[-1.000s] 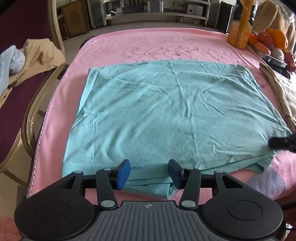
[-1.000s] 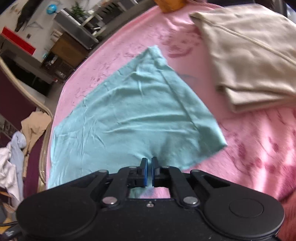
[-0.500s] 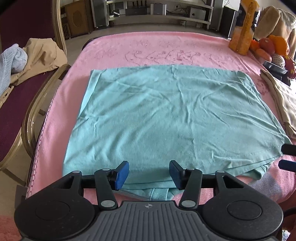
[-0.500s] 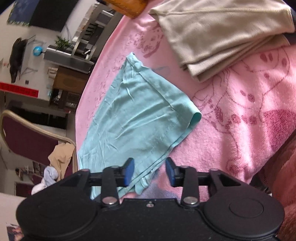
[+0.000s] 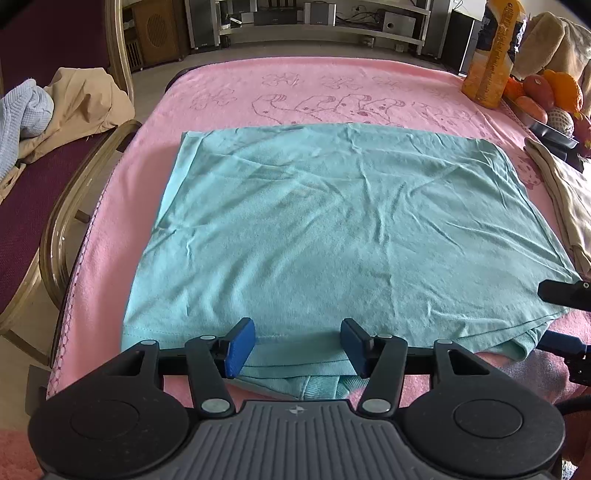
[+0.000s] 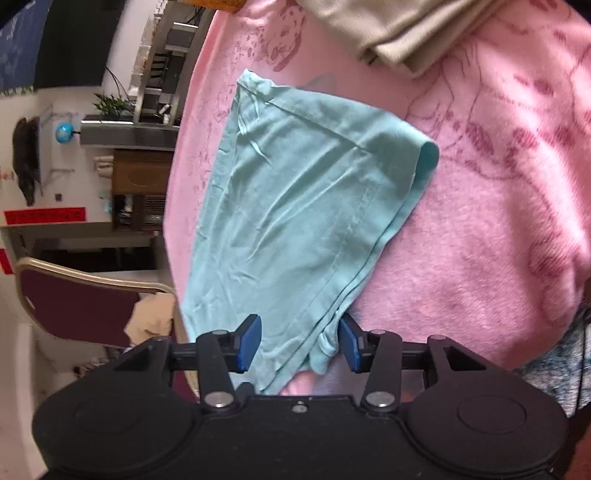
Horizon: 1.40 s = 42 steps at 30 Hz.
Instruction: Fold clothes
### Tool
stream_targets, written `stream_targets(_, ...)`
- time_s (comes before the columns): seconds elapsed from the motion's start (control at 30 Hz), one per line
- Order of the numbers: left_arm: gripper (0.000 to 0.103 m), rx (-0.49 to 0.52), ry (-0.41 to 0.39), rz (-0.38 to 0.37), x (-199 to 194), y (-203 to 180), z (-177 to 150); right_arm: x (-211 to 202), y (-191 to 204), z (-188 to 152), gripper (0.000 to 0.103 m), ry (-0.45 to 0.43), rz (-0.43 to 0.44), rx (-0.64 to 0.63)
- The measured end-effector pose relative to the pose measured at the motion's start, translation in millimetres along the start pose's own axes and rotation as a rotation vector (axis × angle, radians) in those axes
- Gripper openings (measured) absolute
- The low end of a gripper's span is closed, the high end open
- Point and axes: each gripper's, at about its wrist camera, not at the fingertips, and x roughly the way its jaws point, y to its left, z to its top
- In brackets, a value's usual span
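Note:
A teal shirt [image 5: 343, 229] lies folded flat on the pink blanket [image 5: 317, 88], its near hem doubled under. My left gripper [image 5: 297, 349] stands open over the middle of that near edge, with cloth between its blue pads but not pinched. The right gripper [image 5: 563, 317] shows at the far right by the shirt's near right corner. In the right wrist view the camera is rolled; the right gripper [image 6: 299, 343] is open, straddling the near corner of the teal shirt [image 6: 295, 206] without gripping it.
A folded beige garment [image 5: 569, 206] lies right of the shirt, also visible as beige garment [image 6: 388, 33]. Fruit [image 5: 550, 96] and an orange package [image 5: 491, 55] sit at the far right. A maroon chair [image 5: 48, 173] with heaped clothes [image 5: 55, 110] stands left.
My right gripper was shut on the shirt's edge a second ago; it has opened, let the cloth go, and rolled sideways. The shirt now lies flat. The left gripper stayed open.

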Motion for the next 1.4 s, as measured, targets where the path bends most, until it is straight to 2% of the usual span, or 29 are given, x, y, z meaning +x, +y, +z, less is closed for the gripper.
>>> stream_targets(0.1,0.056,-0.001,0.002,0.001,0,0,0,-3,-3,1,0.044,-0.091,0.053,0.018)
stream_targets(0.2,0.057,0.0,0.003,0.003,0,1,0,-10,-1,1,0.044,-0.224,0.008,-0.014)
stream_targets(0.3,0.057,-0.004,0.005,0.0,0,2,0,-4,0,3,0.044,-0.2,0.009,-0.029)
stream_targets(0.43,0.058,0.001,0.007,-0.001,0,2,-1,3,1,5,0.037,-0.17,0.011,-0.048)
stream_targets(0.5,0.059,-0.001,0.008,-0.004,1,4,-1,-8,-3,9,0.037,-0.283,0.007,-0.006)
stream_targets(0.67,0.059,-0.009,0.012,-0.011,1,6,-1,-15,-13,23,0.037,-0.399,0.02,0.054)
stream_targets(0.73,0.058,-0.009,0.01,-0.007,-1,6,-1,-9,-11,25,0.02,-0.413,0.001,0.023)
stream_targets(0.8,0.052,-0.033,-0.014,0.005,-12,13,-1,-8,-4,25,0.014,-0.422,-0.049,-0.036)
stream_targets(0.9,0.049,-0.088,-0.054,0.062,-28,32,1,-9,5,21,0.014,-0.431,-0.09,-0.077)
stream_targets(0.97,0.038,-0.121,-0.023,0.134,-24,46,2,-12,13,17,0.013,-0.444,-0.139,-0.126)
stream_targets(1.0,0.036,-0.135,0.025,0.152,-15,52,1,-13,18,15,0.009,-0.451,-0.165,-0.151)
stream_targets(1.07,0.039,-0.148,0.082,0.163,-4,60,-2,-10,30,9,0.007,-0.474,-0.257,-0.215)
stream_targets(1.23,0.039,-0.102,0.109,0.138,-9,61,1,2,61,-7,0.004,-0.522,-0.44,-0.388)
stream_targets(1.4,0.051,-0.132,0.049,0.073,-48,84,1,3,109,-36,0.004,-0.578,-0.464,-0.608)
